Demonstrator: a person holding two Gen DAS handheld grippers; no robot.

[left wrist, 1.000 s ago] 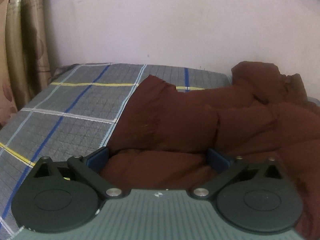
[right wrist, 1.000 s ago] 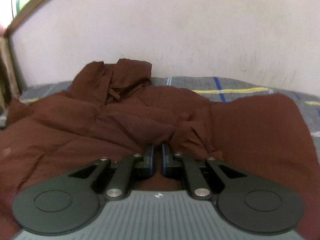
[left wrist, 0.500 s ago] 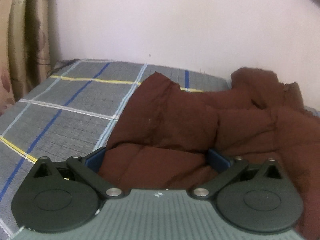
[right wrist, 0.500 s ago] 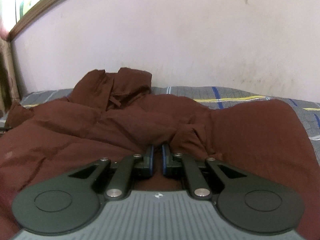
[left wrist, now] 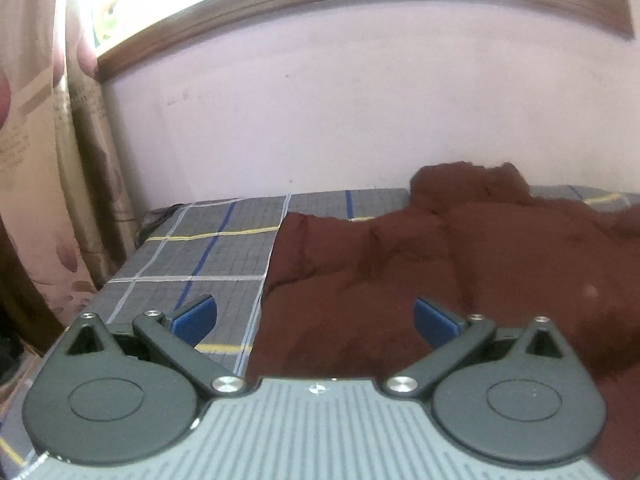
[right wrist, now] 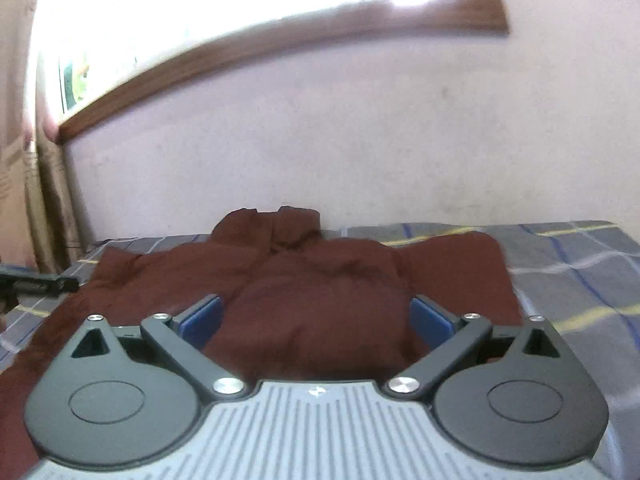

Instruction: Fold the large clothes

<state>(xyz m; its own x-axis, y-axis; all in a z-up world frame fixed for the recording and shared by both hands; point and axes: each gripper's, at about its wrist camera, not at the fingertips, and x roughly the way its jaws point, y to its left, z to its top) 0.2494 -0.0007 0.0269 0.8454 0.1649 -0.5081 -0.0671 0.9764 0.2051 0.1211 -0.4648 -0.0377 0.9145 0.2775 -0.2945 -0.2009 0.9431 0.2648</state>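
A large dark maroon garment (left wrist: 420,264) lies rumpled on a bed with a grey checked sheet (left wrist: 208,248). In the left wrist view my left gripper (left wrist: 316,316) is open and empty, held above the garment's left edge. In the right wrist view the garment (right wrist: 320,288) lies spread ahead with its collar end bunched by the wall. My right gripper (right wrist: 316,318) is open and empty above the garment's near part.
A pale wall (left wrist: 360,112) runs along the bed's far side, under a wooden window frame (right wrist: 280,52). A patterned curtain (left wrist: 44,168) hangs at the left. A dark object (right wrist: 36,282) lies at the bed's left edge.
My right gripper has opened and let go of the garment fold. Both grippers have lifted and pulled back, and the window frame has come into view.
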